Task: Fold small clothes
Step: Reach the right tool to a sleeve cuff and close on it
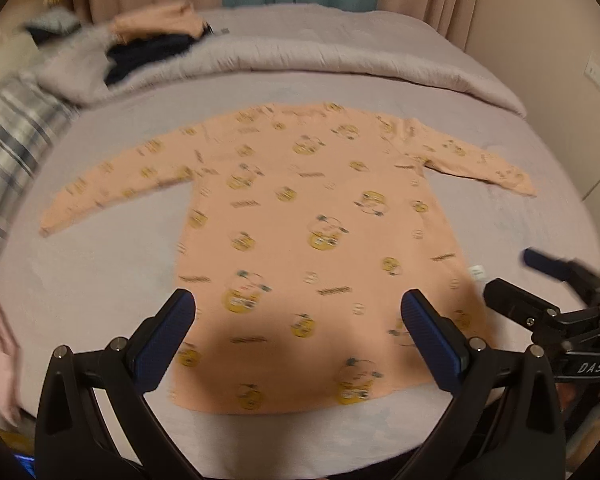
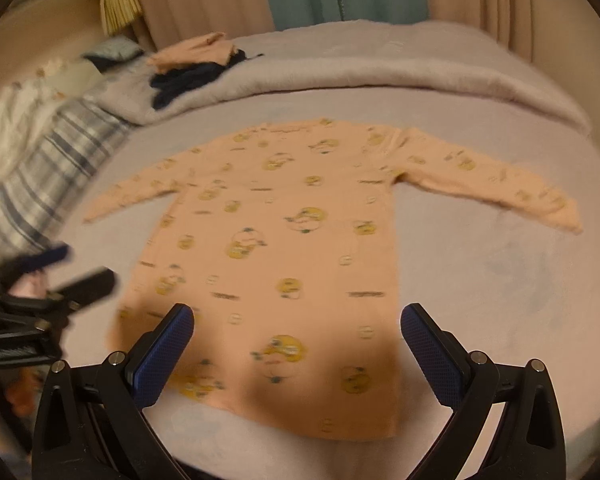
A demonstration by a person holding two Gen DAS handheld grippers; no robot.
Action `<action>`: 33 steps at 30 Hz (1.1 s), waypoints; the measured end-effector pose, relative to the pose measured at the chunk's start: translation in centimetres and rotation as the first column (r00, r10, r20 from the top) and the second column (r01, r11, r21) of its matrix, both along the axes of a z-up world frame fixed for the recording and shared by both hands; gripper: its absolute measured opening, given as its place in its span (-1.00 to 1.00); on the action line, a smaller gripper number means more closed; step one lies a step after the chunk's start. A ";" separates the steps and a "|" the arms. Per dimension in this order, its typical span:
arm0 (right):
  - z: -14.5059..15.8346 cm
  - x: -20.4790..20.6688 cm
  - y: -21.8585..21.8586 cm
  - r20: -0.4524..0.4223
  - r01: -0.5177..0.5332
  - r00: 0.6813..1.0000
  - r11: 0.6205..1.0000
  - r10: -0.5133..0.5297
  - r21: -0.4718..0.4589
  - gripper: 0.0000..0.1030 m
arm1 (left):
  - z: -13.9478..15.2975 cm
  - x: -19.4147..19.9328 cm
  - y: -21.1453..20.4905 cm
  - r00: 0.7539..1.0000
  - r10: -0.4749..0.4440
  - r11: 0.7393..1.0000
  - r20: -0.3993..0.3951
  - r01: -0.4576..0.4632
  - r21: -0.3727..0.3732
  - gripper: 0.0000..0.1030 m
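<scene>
Left wrist view
Shirt: a peach long-sleeved shirt (image 1: 300,240) lay flat on the bed (image 1: 100,280), sleeves out.
Left gripper (image 1: 298,334): spread wide above the hem, empty.
Right gripper (image 1: 516,280): at right edge, spread.

Right wrist view
Shirt (image 2: 280,248): flat, centre of the bed (image 2: 500,280).
Right gripper (image 2: 298,334): spread, holding nothing.
Left gripper (image 2: 80,268): at left, blurred, apart.
Folded clothes (image 2: 192,64): far left.
</scene>
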State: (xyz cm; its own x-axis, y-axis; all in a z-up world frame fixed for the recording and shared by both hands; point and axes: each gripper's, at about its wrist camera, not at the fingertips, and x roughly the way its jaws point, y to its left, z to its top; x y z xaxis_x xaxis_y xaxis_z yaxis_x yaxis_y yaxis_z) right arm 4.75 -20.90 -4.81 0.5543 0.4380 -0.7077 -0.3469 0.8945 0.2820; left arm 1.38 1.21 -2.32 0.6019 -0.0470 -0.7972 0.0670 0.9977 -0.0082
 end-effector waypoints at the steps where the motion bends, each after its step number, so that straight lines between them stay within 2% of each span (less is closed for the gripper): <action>1: -0.3 0.2 -0.4 -0.016 -0.013 1.000 0.998 0.014 0.056 0.99 | -0.3 0.3 0.3 1.000 -0.003 0.999 0.004 0.003 -0.033 1.00; 2: -0.5 0.4 -0.7 -0.033 -0.019 0.999 0.994 0.023 0.107 0.99 | -0.9 0.7 0.8 1.000 0.006 0.997 -0.016 -0.007 -0.083 1.00; 3: -1.0 0.7 -1.2 -0.052 -0.024 0.998 0.986 0.034 0.168 0.99 | -1.2 1.2 1.0 0.999 0.016 0.995 0.039 -0.013 -0.096 0.99; 5: -2.3 1.6 -2.4 -0.104 -0.008 0.994 0.958 0.039 0.286 0.99 | -2.3 2.2 1.7 0.998 0.034 0.988 0.045 -0.027 -0.154 0.99; 6: -3.0 1.8 -3.0 -0.127 0.012 0.991 0.945 0.032 0.327 0.99 | -3.1 2.7 2.0 0.999 0.040 0.982 0.020 -0.036 -0.185 0.99; 8: -4.4 2.5 -4.3 -0.180 0.065 0.984 0.915 0.008 0.399 0.99 | -4.9 3.0 1.8 0.995 0.048 0.957 -0.087 -0.071 -0.282 0.99; 9: -5.2 2.8 -5.2 -0.202 0.099 0.979 0.900 -0.013 0.424 0.99 | -5.7 3.4 1.8 0.992 0.052 0.953 -0.114 -0.084 -0.292 0.99; 10: -5.7 3.0 -5.9 -0.211 0.126 0.977 0.892 -0.035 0.434 0.99 | -6.3 3.2 1.4 0.981 0.047 0.932 -0.190 -0.112 -0.344 0.99; 13: -6.5 3.6 -8.1 -0.216 0.199 0.970 0.880 -0.113 0.432 0.99 | -7.5 4.0 1.0 0.955 0.046 0.917 -0.292 -0.156 -0.367 0.99; 16: -7.5 4.5 -10.9 -0.245 0.291 0.950 0.842 -0.196 0.454 0.99 | -7.9 5.8 1.1 0.958 0.031 0.903 -0.284 -0.148 -0.403 0.99; 20: -8.4 5.7 -15.6 -0.268 0.426 0.903 0.781 -0.336 0.457 0.99 | -8.1 8.5 0.9 0.972 0.004 0.883 -0.236 -0.115 -0.455 0.99; 24: -8.4 6.9 -20.0 -0.260 0.512 0.858 0.708 -0.442 0.486 0.99 | -7.6 10.2 0.3 0.973 0.002 0.895 -0.229 -0.104 -0.433 0.99; 26: -8.7 7.5 -21.6 -0.274 0.553 0.832 0.685 -0.482 0.474 0.99 | -7.2 11.3 0.0 0.976 -0.008 0.895 -0.219 -0.090 -0.436 0.99; 33: -10.4 11.0 -26.6 -0.322 0.672 0.736 0.585 -0.595 0.454 0.99 | -6.5 13.8 -0.5 0.979 -0.001 0.879 -0.206 -0.097 -0.466 0.99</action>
